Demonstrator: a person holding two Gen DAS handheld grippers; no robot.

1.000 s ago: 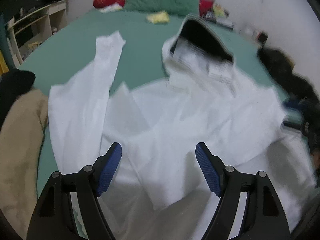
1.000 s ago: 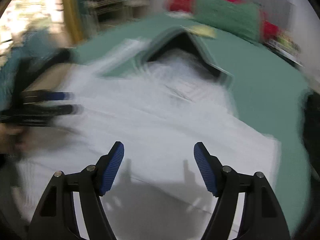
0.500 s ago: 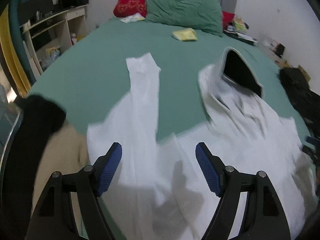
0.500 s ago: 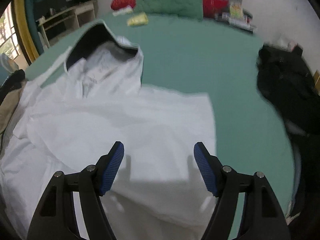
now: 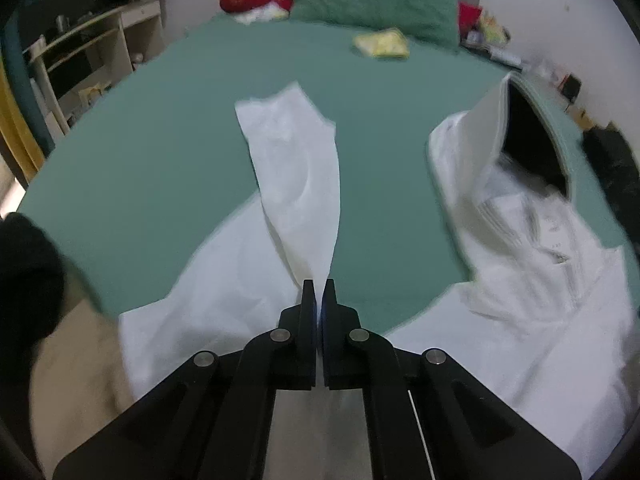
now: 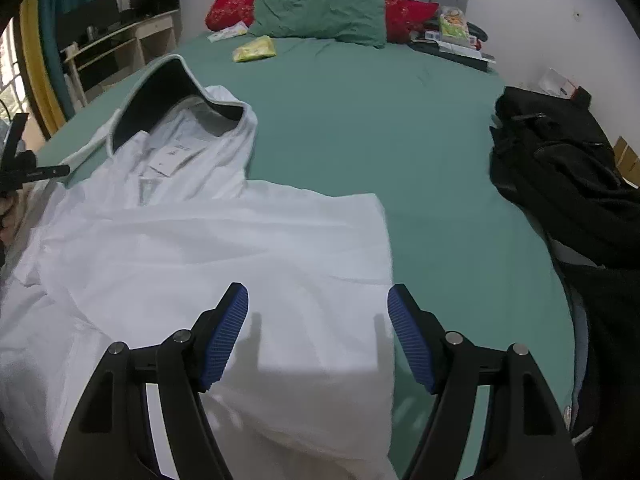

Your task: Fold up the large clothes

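Lying spread on a green-sheeted bed (image 6: 400,128): white hooded garment (image 6: 208,248), pillows at the headboard. Showing only from the left: sleeve (image 5: 296,176), left gripper (image 5: 319,292) fingers pinched shut at its edge. Right gripper (image 6: 318,320) fingers hovering apart. Neck labels unreadable.

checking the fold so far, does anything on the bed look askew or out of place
The white hooded garment lies uneven: its right side is folded in over the body, but the left sleeve lies stretched out across the green sheet. A small yellow packet lies loose near the pillows.
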